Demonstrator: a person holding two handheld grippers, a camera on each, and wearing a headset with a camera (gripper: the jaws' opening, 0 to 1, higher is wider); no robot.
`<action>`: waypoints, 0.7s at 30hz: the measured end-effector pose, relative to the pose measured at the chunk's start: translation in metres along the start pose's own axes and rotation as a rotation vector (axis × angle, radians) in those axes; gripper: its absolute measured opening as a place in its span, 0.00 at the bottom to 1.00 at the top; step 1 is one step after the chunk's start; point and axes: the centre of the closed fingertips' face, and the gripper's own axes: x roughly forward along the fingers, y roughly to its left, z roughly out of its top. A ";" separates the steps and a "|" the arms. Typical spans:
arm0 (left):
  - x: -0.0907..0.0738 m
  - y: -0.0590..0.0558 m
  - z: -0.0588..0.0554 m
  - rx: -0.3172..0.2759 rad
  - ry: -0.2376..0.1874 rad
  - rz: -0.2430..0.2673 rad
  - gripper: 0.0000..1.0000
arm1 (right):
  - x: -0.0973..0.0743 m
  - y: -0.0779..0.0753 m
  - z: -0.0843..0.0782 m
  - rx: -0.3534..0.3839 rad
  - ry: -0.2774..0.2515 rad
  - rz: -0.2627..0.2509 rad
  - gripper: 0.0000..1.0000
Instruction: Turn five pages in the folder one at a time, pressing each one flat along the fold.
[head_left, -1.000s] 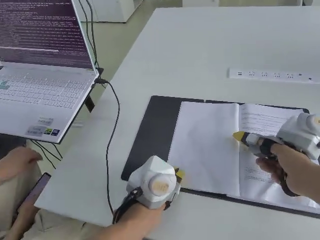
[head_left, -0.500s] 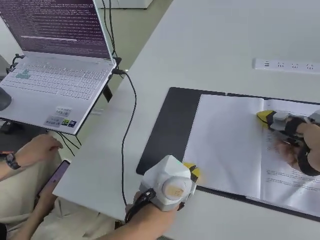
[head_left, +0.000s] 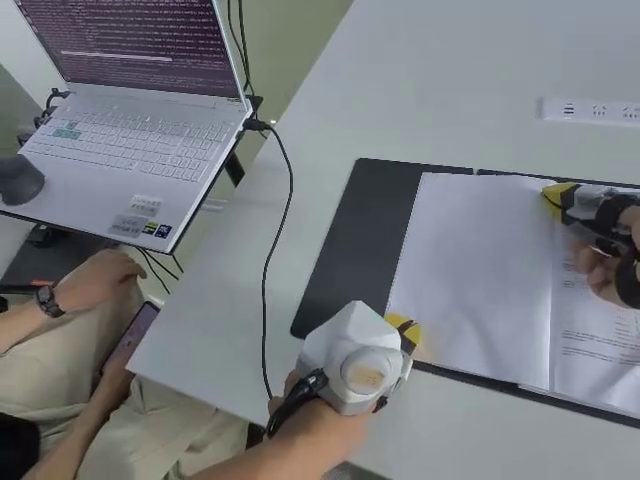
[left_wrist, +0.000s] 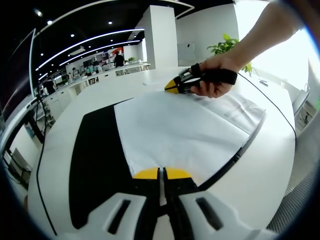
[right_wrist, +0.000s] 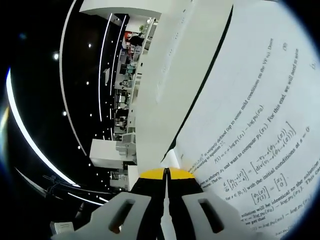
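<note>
While left gripper (head_left: 405, 329) and right gripper (head_left: 553, 194) meet folder (head_left: 350, 240), jaws together; laptop (head_left: 130, 150), cable (head_left: 266, 300) beside

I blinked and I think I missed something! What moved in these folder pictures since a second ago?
The right gripper slid along the fold toward the far edge of the folder, jaws shut. The left gripper stayed shut at the near corner of the blank page. The folder did not move.

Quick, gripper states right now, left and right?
Left gripper: shut, tips at the edge of the blank page.
Right gripper: shut, tips by the printed page.
</note>
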 end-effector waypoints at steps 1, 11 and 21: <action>0.000 0.000 0.000 -0.002 0.001 0.000 0.01 | 0.002 0.000 0.001 0.001 -0.015 -0.005 0.00; -0.001 0.000 0.000 -0.002 0.004 0.004 0.01 | -0.001 -0.002 -0.001 -0.064 -0.010 -0.014 0.00; -0.002 0.000 -0.001 0.002 0.011 0.005 0.01 | -0.036 -0.010 -0.038 -0.049 0.158 0.022 0.00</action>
